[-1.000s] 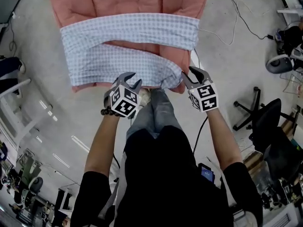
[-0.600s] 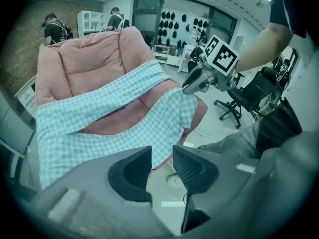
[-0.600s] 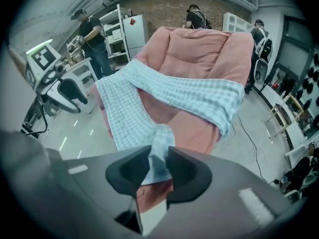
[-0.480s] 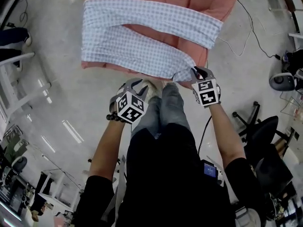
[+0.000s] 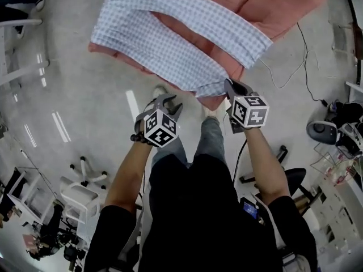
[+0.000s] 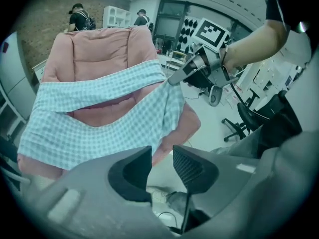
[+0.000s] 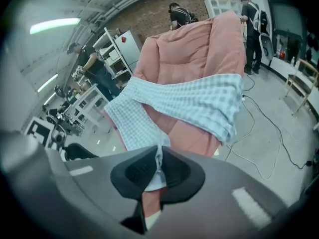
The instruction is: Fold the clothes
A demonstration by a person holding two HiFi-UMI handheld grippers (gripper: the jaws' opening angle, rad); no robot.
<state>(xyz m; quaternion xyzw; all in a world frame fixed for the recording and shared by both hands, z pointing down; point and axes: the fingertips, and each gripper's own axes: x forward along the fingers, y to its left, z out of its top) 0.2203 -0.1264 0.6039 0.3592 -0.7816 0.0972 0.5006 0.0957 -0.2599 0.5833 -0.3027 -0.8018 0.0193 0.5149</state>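
Note:
A pale blue checked garment (image 5: 170, 33) lies draped across a pink padded seat (image 5: 283, 4). My right gripper (image 5: 229, 88) is at the garment's near corner, where its jaws have just been closing, and it is shut on that fabric. In the right gripper view a strip of checked cloth (image 7: 158, 156) is pinched between the pads of the right gripper (image 7: 158, 172). My left gripper (image 5: 168, 102) hangs over the bare floor, short of the seat. It is open and empty, and the left gripper (image 6: 162, 164) shows a clear gap between its jaws. That view also shows the garment (image 6: 99, 128).
A cable (image 5: 300, 67) trails on the floor right of the seat. A chair base (image 5: 85, 174) stands at the left and another chair (image 5: 283, 174) at the right. The person's legs and shoe (image 5: 160, 89) are below the seat's edge. People (image 7: 179, 14) stand in the background.
The right gripper's jaws have closed on the garment's near corner. The left gripper has rolled and shifted over the floor. The seat and garment now sit higher and tilted in the head view.

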